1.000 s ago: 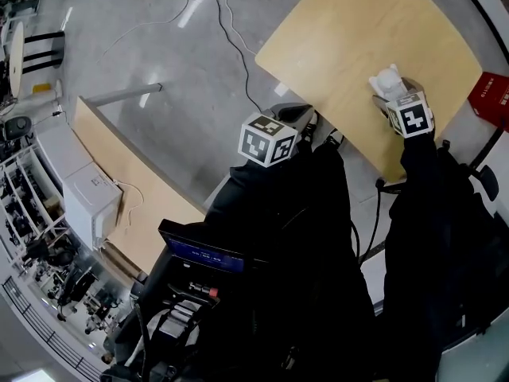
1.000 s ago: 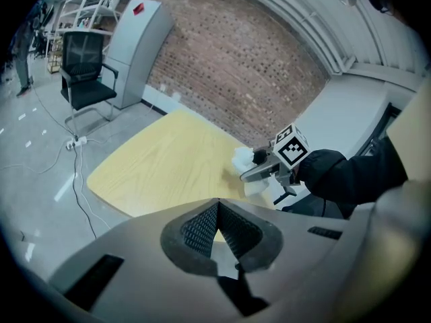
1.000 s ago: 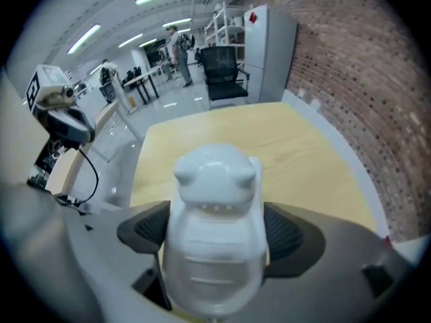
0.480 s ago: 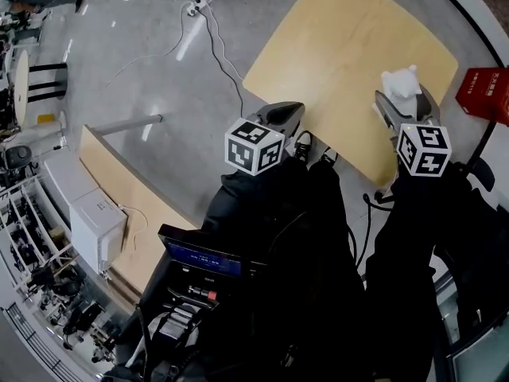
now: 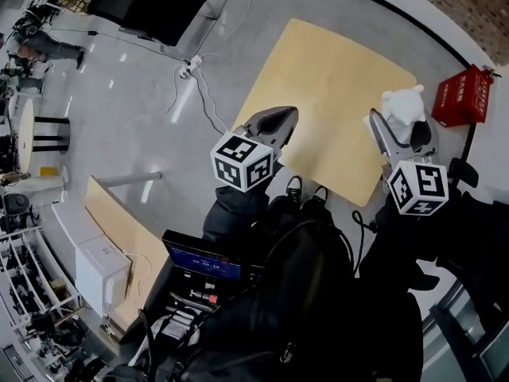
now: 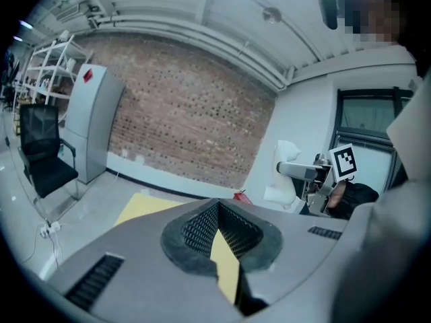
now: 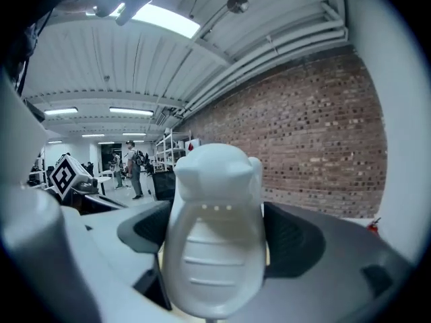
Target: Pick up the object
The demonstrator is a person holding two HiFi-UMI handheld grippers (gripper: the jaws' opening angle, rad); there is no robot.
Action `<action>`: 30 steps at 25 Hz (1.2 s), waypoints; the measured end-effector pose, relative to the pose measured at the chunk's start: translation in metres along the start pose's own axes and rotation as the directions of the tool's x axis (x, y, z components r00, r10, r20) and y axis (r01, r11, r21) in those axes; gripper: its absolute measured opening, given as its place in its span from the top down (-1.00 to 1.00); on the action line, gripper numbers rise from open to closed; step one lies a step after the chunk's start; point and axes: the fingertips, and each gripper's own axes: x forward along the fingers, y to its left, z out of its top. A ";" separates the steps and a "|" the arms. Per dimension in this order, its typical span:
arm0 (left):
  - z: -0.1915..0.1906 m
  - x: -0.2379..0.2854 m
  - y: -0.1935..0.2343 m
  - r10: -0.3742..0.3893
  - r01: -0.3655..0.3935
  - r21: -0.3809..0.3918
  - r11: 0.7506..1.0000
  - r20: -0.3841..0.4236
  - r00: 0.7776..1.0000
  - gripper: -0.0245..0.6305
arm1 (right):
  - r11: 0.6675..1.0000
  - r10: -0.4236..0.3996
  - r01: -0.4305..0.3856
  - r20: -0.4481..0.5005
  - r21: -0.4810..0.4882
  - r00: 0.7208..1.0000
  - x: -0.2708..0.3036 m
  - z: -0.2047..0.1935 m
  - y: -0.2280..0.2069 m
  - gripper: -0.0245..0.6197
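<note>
Clearance has opened between the object (image 7: 215, 241) and the table (image 5: 318, 78). One second ago the white moulded object sat on the table's near right corner with the right gripper (image 5: 398, 134) lowered onto it. It is now carried above that corner, off the surface. On this evidence the pick-up is effectively accomplished.

Right gripper: jaws clamped on the object's two flanks, object upright, tool raised and aimed forward past the table's right edge.

Left gripper (image 6: 217, 210): jaws pressed together with nothing between them, raised over the table's near left edge, level with the right gripper and idle.
</note>
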 end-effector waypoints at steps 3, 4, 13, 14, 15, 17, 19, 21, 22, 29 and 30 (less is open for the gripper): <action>0.039 0.002 -0.020 -0.035 0.031 0.057 0.998 0.068 0.997 0.93 | 0.999 -0.033 0.034 0.070 -0.013 0.997 -0.020 0.030 -0.005 -0.41; 0.050 0.001 -0.027 -0.047 0.040 0.075 0.996 0.088 0.995 0.93 | 0.999 -0.043 0.045 0.091 -0.015 0.995 -0.026 0.038 -0.005 -0.41; 0.132 -0.008 -0.079 -0.136 0.084 0.223 0.971 0.227 0.965 0.93 | 0.993 -0.097 0.110 0.242 -0.039 0.965 -0.074 0.103 -0.005 -0.41; 0.138 -0.008 -0.084 -0.144 0.088 0.236 0.968 0.233 0.962 0.93 | 0.993 -0.098 0.113 0.254 -0.044 0.962 -0.078 0.108 -0.005 -0.41; 0.143 -0.009 -0.088 -0.151 0.091 0.247 0.965 0.238 0.959 0.93 | 0.993 -0.097 0.113 0.266 -0.045 0.959 -0.081 0.113 -0.004 -0.41; 0.152 -0.008 -0.093 -0.161 0.093 0.264 0.960 0.250 0.955 0.93 | 0.993 -0.092 0.110 0.295 -0.044 0.951 -0.086 0.123 -0.004 -0.41; 0.160 -0.007 -0.097 -0.170 0.095 0.277 0.956 0.261 0.950 0.93 | 0.994 -0.086 0.105 0.321 -0.042 0.943 -0.087 0.130 -0.004 -0.41; 0.166 -0.006 -0.101 -0.178 0.097 0.288 0.953 0.270 0.946 0.93 | 0.994 -0.084 0.102 0.339 -0.035 0.937 -0.088 0.135 -0.005 -0.41; 0.168 -0.006 -0.103 -0.180 0.097 0.293 0.951 0.273 0.945 0.93 | 0.994 -0.085 0.102 0.345 -0.031 0.935 -0.089 0.136 -0.005 -0.41; 0.181 -0.004 -0.106 -0.191 0.095 0.316 0.944 0.289 0.938 0.93 | 0.994 -0.088 0.104 0.379 -0.023 0.921 -0.089 0.144 -0.009 -0.41; 0.182 -0.003 -0.106 -0.192 0.095 0.316 0.944 0.290 0.937 0.93 | 0.994 -0.089 0.105 0.381 -0.023 0.920 -0.090 0.144 -0.010 -0.41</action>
